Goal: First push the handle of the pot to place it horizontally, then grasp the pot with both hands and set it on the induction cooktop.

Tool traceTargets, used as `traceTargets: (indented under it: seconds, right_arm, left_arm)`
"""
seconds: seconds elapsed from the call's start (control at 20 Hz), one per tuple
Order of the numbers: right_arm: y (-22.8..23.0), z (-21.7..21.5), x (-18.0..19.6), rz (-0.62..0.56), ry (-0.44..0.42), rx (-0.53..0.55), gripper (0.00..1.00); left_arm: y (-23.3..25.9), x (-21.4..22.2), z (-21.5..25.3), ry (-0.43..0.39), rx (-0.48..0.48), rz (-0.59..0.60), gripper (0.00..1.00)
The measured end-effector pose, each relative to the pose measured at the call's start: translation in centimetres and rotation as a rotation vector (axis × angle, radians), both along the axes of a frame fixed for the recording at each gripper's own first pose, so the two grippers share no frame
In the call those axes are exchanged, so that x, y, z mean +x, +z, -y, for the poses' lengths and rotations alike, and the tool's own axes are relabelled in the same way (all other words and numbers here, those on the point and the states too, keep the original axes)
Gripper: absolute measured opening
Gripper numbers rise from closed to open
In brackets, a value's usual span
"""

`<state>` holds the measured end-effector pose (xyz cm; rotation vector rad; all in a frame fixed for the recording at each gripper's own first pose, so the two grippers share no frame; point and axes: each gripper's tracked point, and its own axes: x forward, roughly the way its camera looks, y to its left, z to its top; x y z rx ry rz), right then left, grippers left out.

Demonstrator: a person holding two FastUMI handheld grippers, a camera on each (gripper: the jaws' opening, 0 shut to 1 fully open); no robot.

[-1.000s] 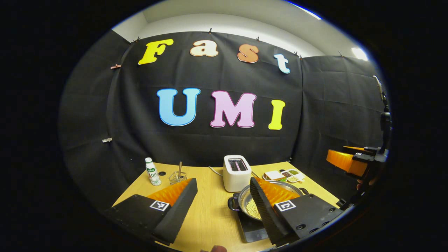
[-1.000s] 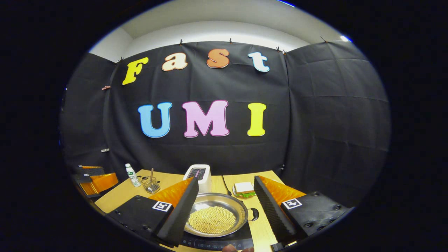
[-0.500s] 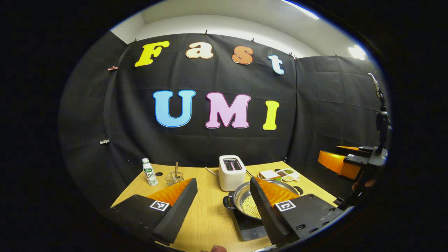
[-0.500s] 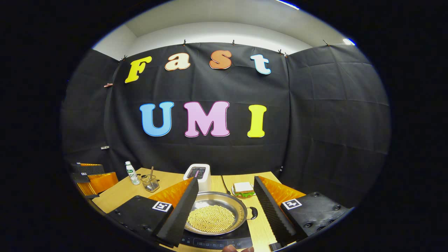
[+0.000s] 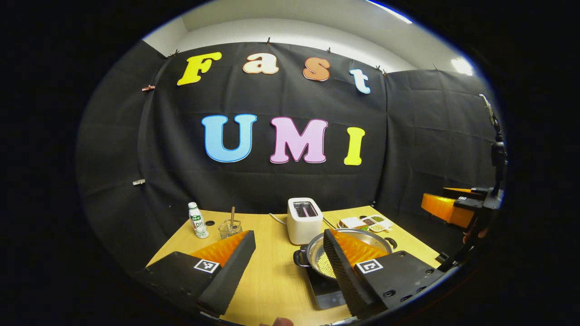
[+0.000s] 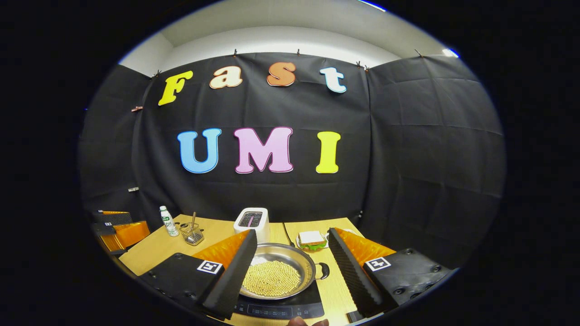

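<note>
A steel pot [image 6: 276,276] holding small yellow beans sits on the black induction cooktop [image 6: 281,310], with one black loop handle [image 6: 322,270] on its right side. My right gripper [image 6: 292,233] is open, lifted back from the pot, which shows between its fingers. In the left gripper view the pot [image 5: 315,251] stands on the cooktop [image 5: 328,294], partly hidden behind my right-hand finger, with its left handle [image 5: 299,258] in sight. My left gripper [image 5: 288,235] is open and holds nothing. The right gripper [image 5: 448,208] shows far off at the right edge.
On the wooden table [image 6: 149,249] stand a white toaster [image 6: 251,222], a small bottle [image 6: 168,222], a wire basket [image 6: 192,234] and a plate with a sandwich [image 6: 311,239]. Small dishes [image 5: 374,222] lie behind the pot. The left gripper [image 6: 120,228] hangs beyond the table's left edge.
Both grippers stay open and drift only slightly, so the views shift a little. The pot rests unmoved on the cooktop.
</note>
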<state>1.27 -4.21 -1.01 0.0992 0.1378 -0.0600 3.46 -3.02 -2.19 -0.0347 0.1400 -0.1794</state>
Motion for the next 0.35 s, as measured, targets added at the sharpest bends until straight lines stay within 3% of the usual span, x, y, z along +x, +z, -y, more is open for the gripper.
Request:
traceTargets:
  seconds: [0.35]
  right_arm:
    - [-0.24,0.39,-0.2,-0.009,-0.006,0.009,0.98]
  left_arm:
    - [-0.13,-0.14,-0.18,0.004,-0.02,-0.011,0.94]
